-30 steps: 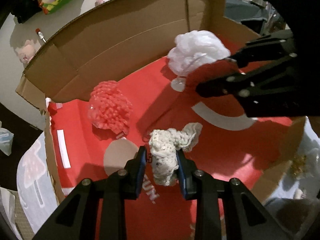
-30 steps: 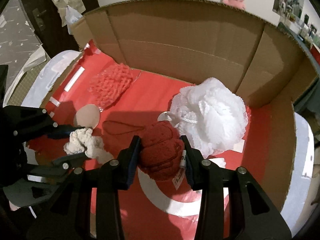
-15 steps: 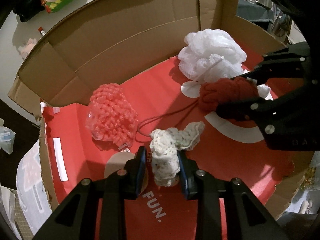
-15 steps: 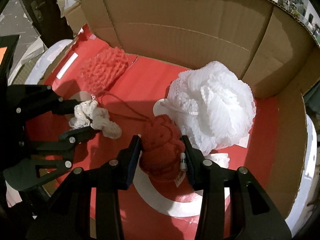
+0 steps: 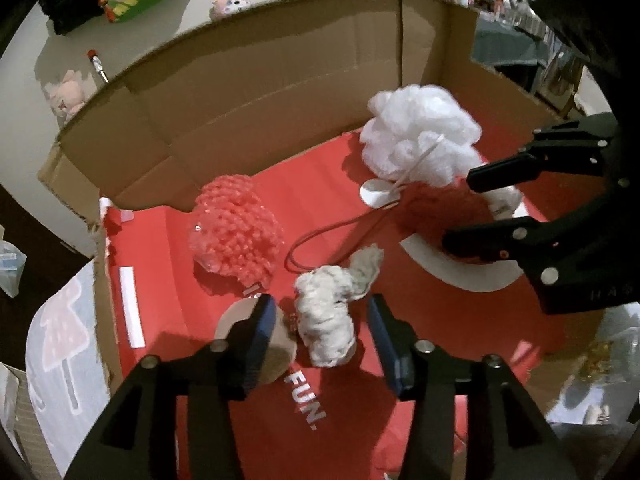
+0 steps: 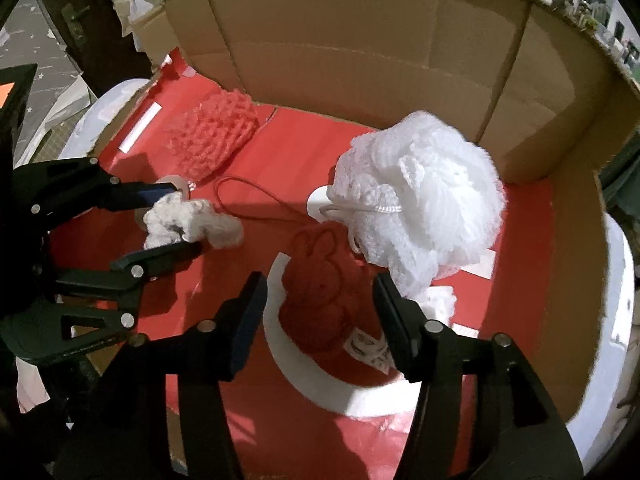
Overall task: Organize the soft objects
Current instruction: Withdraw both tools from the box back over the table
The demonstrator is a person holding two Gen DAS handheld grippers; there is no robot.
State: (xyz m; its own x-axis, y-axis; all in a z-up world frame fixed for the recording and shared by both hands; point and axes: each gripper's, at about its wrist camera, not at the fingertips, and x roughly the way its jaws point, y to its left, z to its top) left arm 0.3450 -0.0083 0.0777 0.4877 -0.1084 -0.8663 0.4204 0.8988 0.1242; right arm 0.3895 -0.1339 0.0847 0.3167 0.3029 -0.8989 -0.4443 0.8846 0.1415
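While both tongs are hanging over it, the cardboard box [image 5: 248,92] with its red floor is carrying all four soft things. Largest, the white mesh pouf [image 6: 420,196] is sitting by the back wall toward the right corner. Next, the coral knitted pouf [image 5: 236,228] is lying near the back-left corner. The dark red knitted ball [image 6: 324,296] is resting on the floor just in front of the white pouf, touching it, between the jaws of the right tongs [image 6: 320,316], which have just been opening and are standing spread, pads clear of it. Smallest, the cream knitted piece [image 5: 328,316] is lying near the front-left, between the left tongs [image 5: 320,332], likewise just opened and no longer pinching. Both drops are looking finished; whether more items remain outside cannot be told. Only the right view is showing the red ball's paper tag [image 6: 368,350]; only the left view is showing the floor's "FUN." lettering [image 5: 306,400].
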